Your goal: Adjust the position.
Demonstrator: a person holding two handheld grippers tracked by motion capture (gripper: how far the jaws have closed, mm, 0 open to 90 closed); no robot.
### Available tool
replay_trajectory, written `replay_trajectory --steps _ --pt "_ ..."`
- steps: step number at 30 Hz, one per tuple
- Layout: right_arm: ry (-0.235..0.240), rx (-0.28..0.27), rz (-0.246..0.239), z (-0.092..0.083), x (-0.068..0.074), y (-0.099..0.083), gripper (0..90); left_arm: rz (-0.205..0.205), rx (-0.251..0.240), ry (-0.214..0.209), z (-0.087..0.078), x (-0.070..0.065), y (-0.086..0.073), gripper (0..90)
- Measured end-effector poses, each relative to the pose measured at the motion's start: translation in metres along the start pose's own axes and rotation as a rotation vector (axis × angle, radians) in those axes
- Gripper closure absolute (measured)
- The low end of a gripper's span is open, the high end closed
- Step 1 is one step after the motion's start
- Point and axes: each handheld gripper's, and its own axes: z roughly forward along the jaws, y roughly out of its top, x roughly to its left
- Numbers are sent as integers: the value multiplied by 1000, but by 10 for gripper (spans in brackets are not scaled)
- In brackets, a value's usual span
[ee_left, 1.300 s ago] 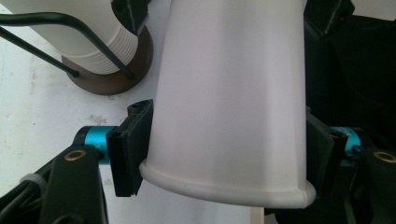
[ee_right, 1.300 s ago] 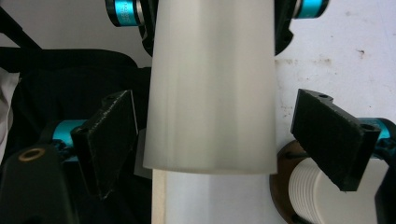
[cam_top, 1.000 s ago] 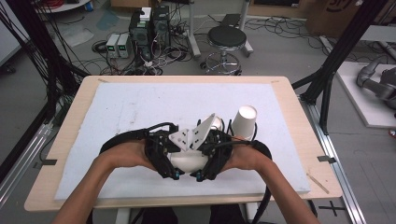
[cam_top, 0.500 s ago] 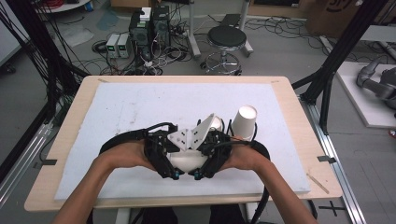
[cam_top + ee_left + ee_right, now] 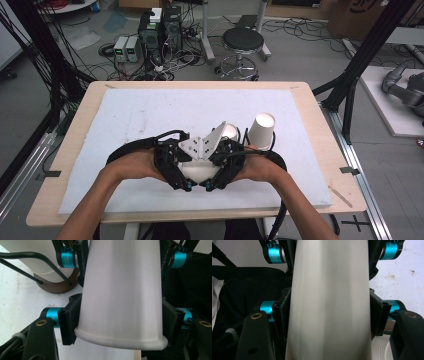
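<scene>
White foam sheet [image 5: 150,115] covers our wooden table [image 5: 320,115], cables and a stool [image 5: 242,40] on the floor behind. We've got a white paper cup [image 5: 197,172] lying sideways near the front edge, between both tools. Our left gripper [image 5: 120,325] is clamped on the cup near its rim, and our right gripper [image 5: 329,315] has just closed on its body. Another cup [image 5: 262,131] stands upside down just beside our right hand [image 5: 260,167].

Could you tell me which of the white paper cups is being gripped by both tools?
The cup lying level between the left tool and right tool; the other cup stands upside down, untouched.
</scene>
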Motion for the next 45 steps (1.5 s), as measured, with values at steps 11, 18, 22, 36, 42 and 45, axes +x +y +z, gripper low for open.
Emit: replay_trajectory --steps 11,18,22,36,42,45 --pt "-9 -7 -4 0 1 0 350 -17 -50 -26 2 4 -5 82" --pt "-6 -14 0 -3 1 -3 350 -47 -103 -62 3 5 -12 17" --pt "-7 -17 2 -3 1 -3 350 -43 -108 -63 2 5 -12 17" --pt "-3 -47 14 -5 2 -7 349 -42 -192 -55 -5 5 -18 17" --pt "-15 -85 22 -11 2 -12 349 -70 -295 -50 -7 5 -28 17" --pt "-24 -113 22 -15 2 -16 349 -77 -336 -52 -8 5 -33 17"
